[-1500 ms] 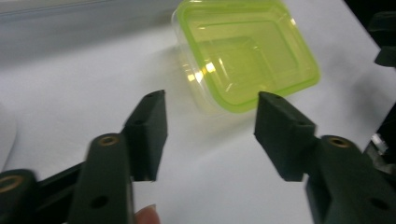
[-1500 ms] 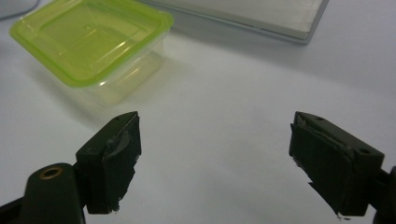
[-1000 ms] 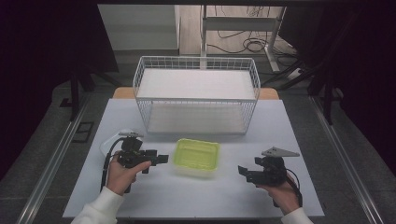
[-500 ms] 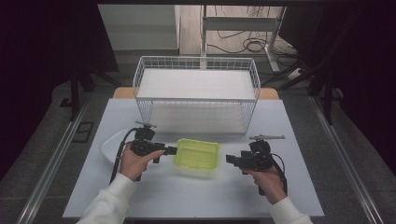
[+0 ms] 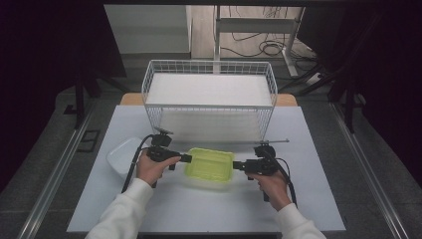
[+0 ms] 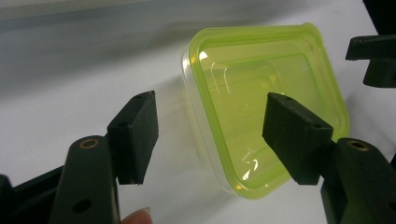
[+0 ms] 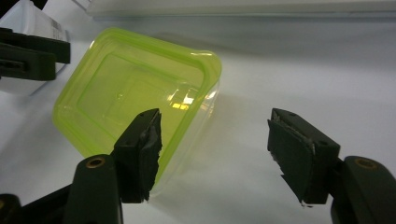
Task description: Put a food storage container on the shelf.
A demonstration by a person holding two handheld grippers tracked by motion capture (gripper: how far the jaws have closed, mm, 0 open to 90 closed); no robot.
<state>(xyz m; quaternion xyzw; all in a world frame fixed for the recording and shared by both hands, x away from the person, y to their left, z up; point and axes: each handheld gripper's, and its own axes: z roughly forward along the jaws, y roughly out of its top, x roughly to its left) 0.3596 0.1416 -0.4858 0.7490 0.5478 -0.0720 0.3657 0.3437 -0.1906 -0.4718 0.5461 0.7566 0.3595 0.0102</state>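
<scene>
On the pale grey table (image 5: 209, 209) I see a see-through plastic box with a bright green lid (image 5: 210, 165) lying flat, a little below the middle of the high view. My left gripper (image 5: 187, 159) sits at the box's 9 o'clock side and my right gripper (image 5: 235, 165) sits at its 3 o'clock side, so the box is between the two. In the left gripper view the black jaws stand wide apart and have just been closing a little; a corner of the green-lidded box (image 6: 261, 112) lies ahead between them, but the pads do not press on it. In the right gripper view the jaws are also wide and have just been closing; the box (image 7: 140, 93) lies ahead toward 11 o'clock, with one corner near the left jaw, and nothing is held. Just behind the box, at 12 o'clock, stands a big white wire basket (image 5: 209, 107), and its front wall is close to both grippers. At 9 o'clock from the box, behind my left hand (image 5: 149, 169), lies a white plastic tub (image 5: 122, 157). The black cable (image 5: 132, 167) from the left gripper loops over that tub.
</scene>
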